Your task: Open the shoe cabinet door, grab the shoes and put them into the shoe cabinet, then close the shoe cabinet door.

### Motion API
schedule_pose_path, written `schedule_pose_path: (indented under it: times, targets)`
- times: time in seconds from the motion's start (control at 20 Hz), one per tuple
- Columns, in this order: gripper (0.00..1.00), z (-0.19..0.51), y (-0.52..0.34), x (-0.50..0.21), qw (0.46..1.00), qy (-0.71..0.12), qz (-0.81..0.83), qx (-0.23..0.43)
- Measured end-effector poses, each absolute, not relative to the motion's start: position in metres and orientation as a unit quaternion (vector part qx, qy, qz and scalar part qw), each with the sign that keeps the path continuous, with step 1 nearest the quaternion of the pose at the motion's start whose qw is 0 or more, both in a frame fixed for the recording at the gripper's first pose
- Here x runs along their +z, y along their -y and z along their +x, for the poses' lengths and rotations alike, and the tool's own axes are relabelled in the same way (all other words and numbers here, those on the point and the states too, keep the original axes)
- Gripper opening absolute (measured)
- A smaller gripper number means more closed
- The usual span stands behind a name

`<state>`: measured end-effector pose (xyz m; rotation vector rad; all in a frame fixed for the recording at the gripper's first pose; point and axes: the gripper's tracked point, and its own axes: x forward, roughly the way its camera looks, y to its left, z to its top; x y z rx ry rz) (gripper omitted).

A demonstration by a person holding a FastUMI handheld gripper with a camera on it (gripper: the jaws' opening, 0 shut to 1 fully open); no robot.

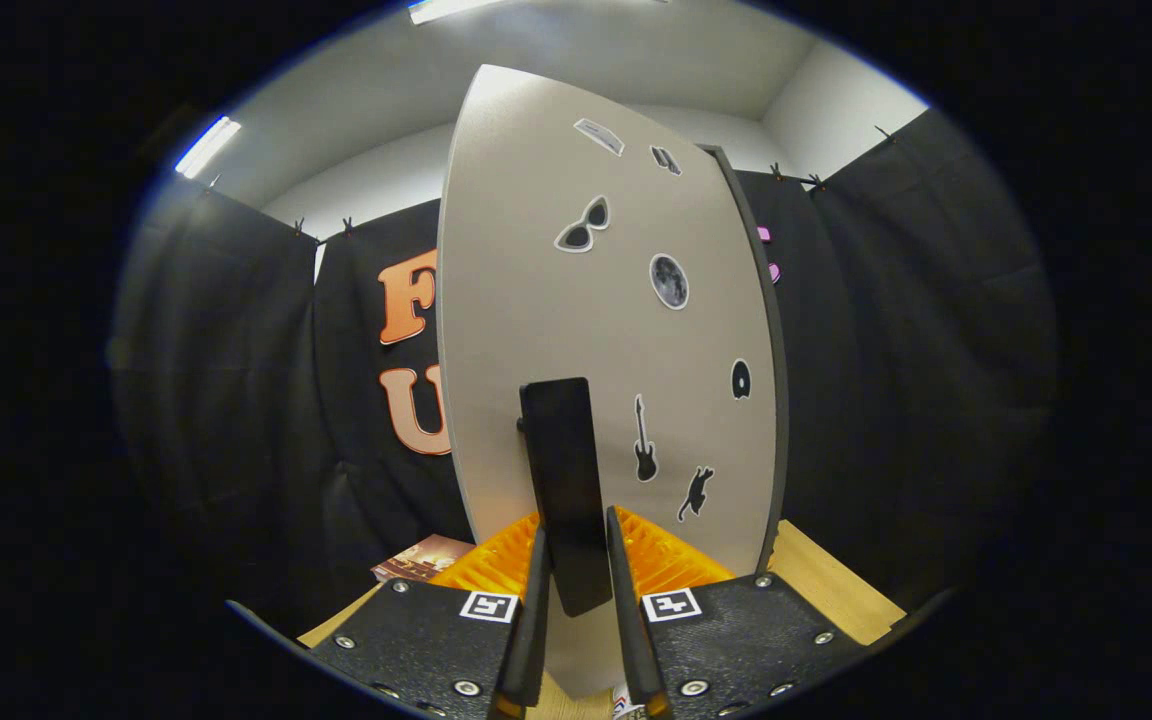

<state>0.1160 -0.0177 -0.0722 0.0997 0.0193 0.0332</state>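
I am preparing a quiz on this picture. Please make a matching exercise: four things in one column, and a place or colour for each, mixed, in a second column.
1. door handle
2. cabinet door
3. guitar sticker
4. booklet

A. on the wooden surface, left of the door
B. between the fingers of the gripper
C. pale grey, with stickers on it
D. on the door, just right of the handle

Pairs: 1-B, 2-C, 3-D, 4-A

The gripper (576, 560) is raised and pointed straight ahead, its two fingers (534, 600) standing upright and nearly parallel, drawn in close on either side of the door handle (564, 490), each one pressed against the handle's flanks
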Motion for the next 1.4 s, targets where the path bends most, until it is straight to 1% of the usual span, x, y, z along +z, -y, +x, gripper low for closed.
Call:
schedule_pose_path:
  times: [0.35,0.5,0.75,0.9,1.05,1.25,1.4]
  targets:
    - [0.31,0.073,0.086,-0.072,0.998,0.007,0.06,-0.014]
    - [0.31,0.061,0.125,-0.073,0.997,0.011,0.061,-0.037]
    - [0.31,0.05,0.168,-0.056,0.997,0.026,0.016,-0.068]
    - [0.25,0.037,0.21,-0.054,0.996,0.026,0.018,-0.085]
    - [0.25,0.023,0.25,-0.065,0.994,0.022,0.037,-0.099]
    - [0.32,0.014,0.274,-0.064,0.992,0.019,0.027,-0.118]
    - [0.52,0.003,0.284,-0.071,0.991,0.01,0.025,-0.129]
